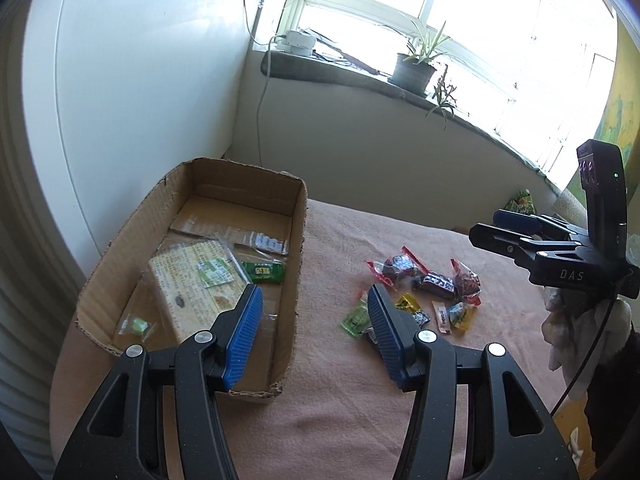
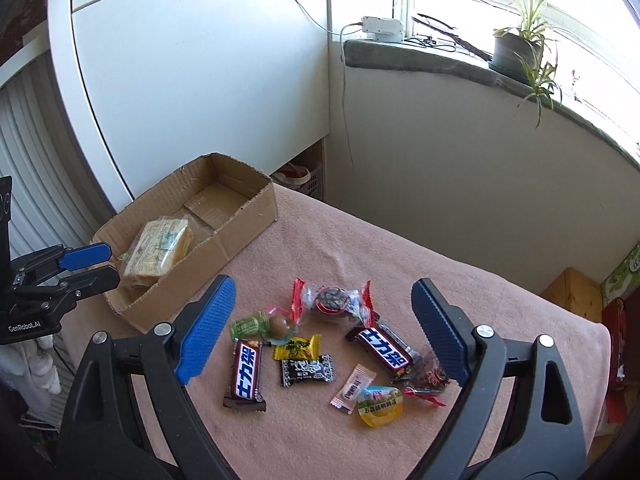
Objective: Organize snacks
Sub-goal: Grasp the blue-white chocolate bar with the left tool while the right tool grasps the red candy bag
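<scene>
At nine o'clock the left gripper [image 2: 90, 262] hovers, jaws wide and empty, over the cardboard box [image 2: 244, 216]. The snacks [image 2: 320, 344] lie loose on the pink cloth [image 2: 360, 240] at six o'clock, the right gripper [image 2: 324, 328] gaping empty above them.

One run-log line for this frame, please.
left tool open, empty | right tool open above loose snacks | cardboard box partly filled

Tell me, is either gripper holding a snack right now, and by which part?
Nothing is held. The left gripper and the right gripper both stand open with nothing between the fingers; the loose snacks lie on the pink cloth.
</scene>
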The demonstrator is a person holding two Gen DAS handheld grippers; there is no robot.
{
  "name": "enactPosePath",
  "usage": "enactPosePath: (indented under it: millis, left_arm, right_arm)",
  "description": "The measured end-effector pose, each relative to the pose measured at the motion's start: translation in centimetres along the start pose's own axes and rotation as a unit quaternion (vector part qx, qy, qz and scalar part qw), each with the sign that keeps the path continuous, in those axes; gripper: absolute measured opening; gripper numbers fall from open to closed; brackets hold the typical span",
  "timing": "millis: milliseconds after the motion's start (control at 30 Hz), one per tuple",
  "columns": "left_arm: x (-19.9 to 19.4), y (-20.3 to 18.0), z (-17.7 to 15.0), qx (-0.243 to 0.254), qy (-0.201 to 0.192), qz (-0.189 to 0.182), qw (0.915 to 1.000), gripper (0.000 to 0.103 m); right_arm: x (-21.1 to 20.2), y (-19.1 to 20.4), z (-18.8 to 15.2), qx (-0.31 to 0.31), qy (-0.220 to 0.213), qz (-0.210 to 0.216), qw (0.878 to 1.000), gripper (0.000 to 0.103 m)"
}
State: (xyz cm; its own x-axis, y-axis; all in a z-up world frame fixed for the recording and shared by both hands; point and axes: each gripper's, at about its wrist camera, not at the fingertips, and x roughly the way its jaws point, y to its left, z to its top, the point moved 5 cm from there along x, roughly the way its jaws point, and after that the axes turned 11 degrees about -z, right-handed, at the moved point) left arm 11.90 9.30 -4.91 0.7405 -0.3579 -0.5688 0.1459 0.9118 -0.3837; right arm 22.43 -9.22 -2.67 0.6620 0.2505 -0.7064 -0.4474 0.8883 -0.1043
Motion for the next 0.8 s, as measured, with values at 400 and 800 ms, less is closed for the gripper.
enactPosePath:
  millis: [400, 800]
  left_arm:
    - [3.9, -4.3, -2.3, 0.004, 0.048, -0.035, 0.9982, 0.054]
    - [8.7, -5.5, -5.5, -0.038, 0.110, -0.048, 0.9920, 0.052]
  right_arm:
    - [2.0, -9.9, -5.9, 0.082, 0.060, -0.044, 0.994, 0.092]
    - [6.3, -11.5, -8.5, 0.117, 0.104, -0.021, 0.987, 0.085]
